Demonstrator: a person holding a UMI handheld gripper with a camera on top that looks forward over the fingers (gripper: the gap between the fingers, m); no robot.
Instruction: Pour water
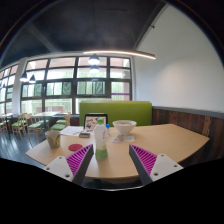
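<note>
A pale wooden bench [150, 140] stands before big windows [60, 85] and a green sofa [115, 110]. The hand-held gripper [101, 161] gapes wide, a clear bottle [100, 143] upright between its fingers, untouched; white bowl [124, 127] and green cup [53, 138] beyond, contents unclear.

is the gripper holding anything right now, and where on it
Nothing is held. The gripper is open, and the bottle stands on the table just ahead of the fingers, untouched.

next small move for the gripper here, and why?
Probably ease the gripper straight forward toward the bottle. Its fingers are open and hold nothing, and the bottle stands upright on the table just ahead, roughly centred between them. The white bowl and the cup sit farther off, so approaching for a grasp comes first.
</note>
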